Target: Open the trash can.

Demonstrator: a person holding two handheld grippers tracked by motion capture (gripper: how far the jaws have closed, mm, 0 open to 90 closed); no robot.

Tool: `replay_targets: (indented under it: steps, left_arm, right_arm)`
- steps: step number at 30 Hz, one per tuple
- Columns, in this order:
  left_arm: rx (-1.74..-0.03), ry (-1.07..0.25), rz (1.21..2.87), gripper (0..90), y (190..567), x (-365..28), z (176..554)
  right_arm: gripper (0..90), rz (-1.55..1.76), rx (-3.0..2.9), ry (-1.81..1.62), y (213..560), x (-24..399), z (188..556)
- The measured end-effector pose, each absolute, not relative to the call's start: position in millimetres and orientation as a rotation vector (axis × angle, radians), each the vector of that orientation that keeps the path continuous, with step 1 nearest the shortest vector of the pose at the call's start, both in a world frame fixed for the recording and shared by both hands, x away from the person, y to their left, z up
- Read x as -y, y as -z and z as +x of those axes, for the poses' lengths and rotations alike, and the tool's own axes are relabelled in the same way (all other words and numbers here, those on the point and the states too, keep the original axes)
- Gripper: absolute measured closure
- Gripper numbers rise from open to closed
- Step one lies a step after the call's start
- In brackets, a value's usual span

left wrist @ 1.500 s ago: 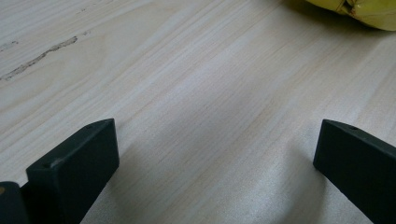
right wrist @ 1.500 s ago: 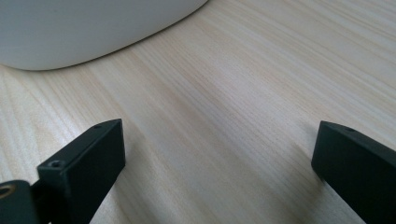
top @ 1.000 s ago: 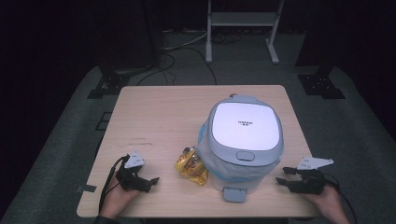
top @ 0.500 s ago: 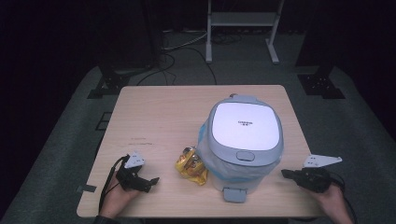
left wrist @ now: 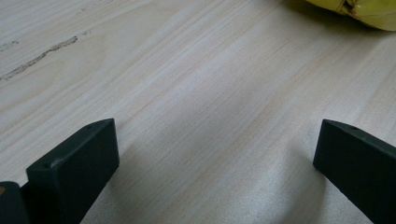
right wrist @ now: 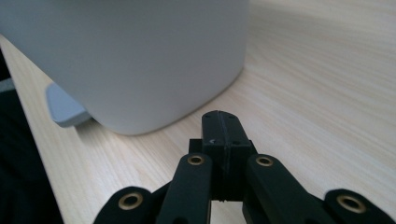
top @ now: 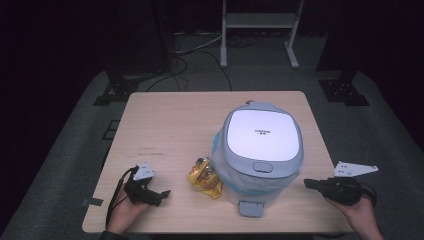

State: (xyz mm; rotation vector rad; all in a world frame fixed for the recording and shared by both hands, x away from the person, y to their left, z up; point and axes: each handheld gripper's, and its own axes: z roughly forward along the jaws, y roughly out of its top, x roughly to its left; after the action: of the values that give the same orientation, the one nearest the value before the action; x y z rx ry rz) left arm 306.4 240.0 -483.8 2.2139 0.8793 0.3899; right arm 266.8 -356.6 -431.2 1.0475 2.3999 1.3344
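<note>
while right gripper (right wrist: pixel 223 122) sits closed beside the bin (right wrist: pixel 140 56), left gripper (left wrist: pixel 215 154) gapes

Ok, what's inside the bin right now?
Can't tell: the bin's white lid is shut over it. A pale liner bulges out below the rim, so it is bagged. The yellow wrapper lies outside on the table, against its left side.

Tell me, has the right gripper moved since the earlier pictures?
Yes. In the high view the right gripper, its jaws just closed on nothing, has shifted slightly right, away from the pedal bin, beside the table's right edge.
</note>
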Motion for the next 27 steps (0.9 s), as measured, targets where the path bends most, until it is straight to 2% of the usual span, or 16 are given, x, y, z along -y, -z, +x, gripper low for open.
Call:
replay_targets:
  steps: [27]
  left_arm:
    - [-0.880, -0.388, 2.216, 0.0, 484, -240, 306]
  right_arm:
    - [89.9, 0.928, -2.340, -1.534, 362, 343, 257]
